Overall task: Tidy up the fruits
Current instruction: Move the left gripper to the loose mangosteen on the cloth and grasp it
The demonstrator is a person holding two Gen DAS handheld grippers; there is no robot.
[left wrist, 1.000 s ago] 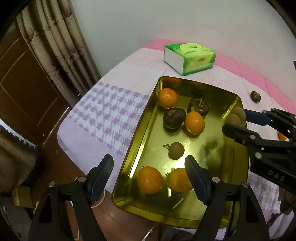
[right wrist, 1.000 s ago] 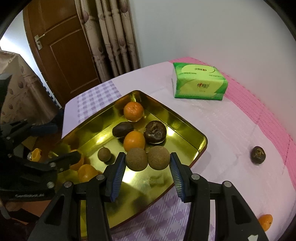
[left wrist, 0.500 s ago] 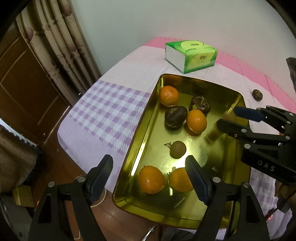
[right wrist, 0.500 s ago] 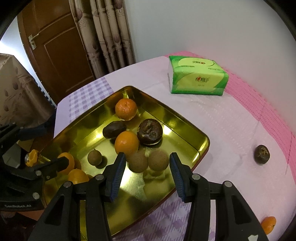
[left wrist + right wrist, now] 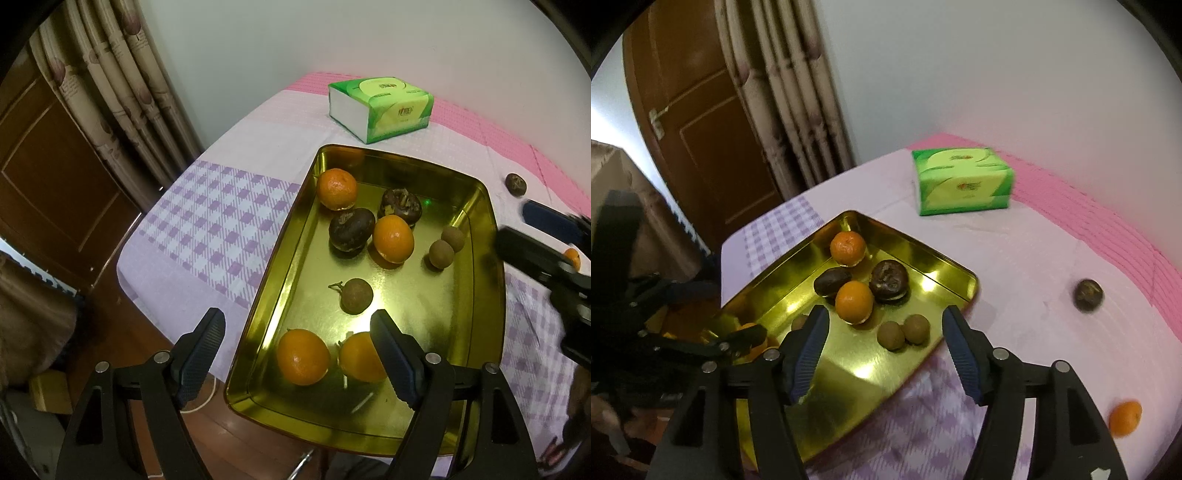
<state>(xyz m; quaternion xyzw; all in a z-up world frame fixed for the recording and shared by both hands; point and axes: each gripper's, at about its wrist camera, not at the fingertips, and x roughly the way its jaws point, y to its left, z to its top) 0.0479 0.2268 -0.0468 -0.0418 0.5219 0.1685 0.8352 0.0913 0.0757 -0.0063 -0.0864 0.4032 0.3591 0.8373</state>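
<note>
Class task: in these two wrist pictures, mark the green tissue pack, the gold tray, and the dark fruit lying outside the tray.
green tissue pack [image 5: 962,181], right wrist view, middle of its front face.
gold tray [image 5: 476,306], left wrist view, bare inner wall.
dark fruit outside the tray [image 5: 1088,294], right wrist view, its middle.

Fruits lie in the tray [image 5: 491,280] on the table [image 5: 229,221], a tissue pack [image 5: 384,107] behind it

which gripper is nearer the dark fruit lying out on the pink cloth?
Right. The right gripper hangs over the tray's edge near the dark fruit, jaws opening, nothing between. The left gripper is at the tray's far end.
</note>
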